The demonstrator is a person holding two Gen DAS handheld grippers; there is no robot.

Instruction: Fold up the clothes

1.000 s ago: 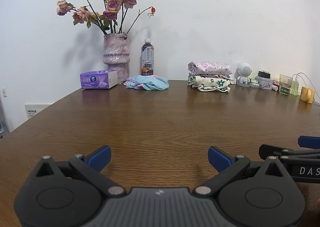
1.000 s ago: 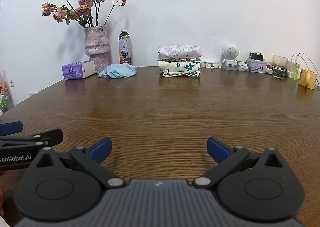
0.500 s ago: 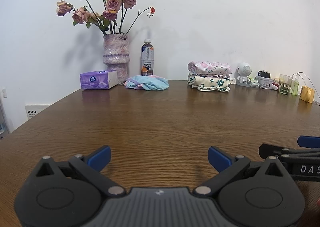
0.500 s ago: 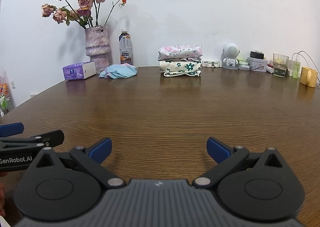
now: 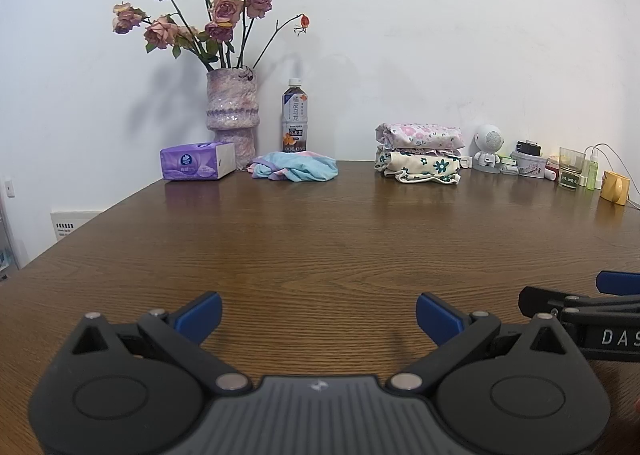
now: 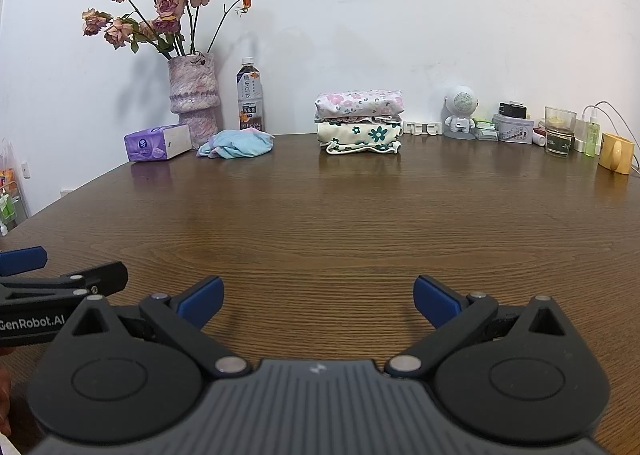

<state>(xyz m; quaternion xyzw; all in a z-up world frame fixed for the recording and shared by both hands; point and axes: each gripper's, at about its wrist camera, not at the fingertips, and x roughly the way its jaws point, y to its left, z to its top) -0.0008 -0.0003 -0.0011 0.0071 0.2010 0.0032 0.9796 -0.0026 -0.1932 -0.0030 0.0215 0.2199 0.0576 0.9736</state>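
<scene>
Left gripper (image 5: 318, 315) and right gripper (image 6: 316, 301) sit low over the near part of the wooden table (image 5: 320, 239), side by side, each with its blue-tipped fingers spread wide and nothing between them. The right gripper's side, lettered "DAS", enters the left wrist view at the right edge; the left gripper's side, lettered "GenRobot.AI", enters the right wrist view at the left edge. Ahead, a broad bare stretch of tabletop runs to the far edge by the white wall. The table's left edge curves away in both views. Along the far edge: a purple tissue pack (image 5: 197, 161), a vase of roses (image 5: 231, 117), a bottle (image 5: 295, 121) labelled "OOLONG", a crumpled blue-and-pink garment (image 5: 294, 171), a stack of folded floral clothes (image 5: 420, 153), a small white robot figure (image 5: 488, 149), and a yellow cup (image 5: 615, 187) with other small items.
</scene>
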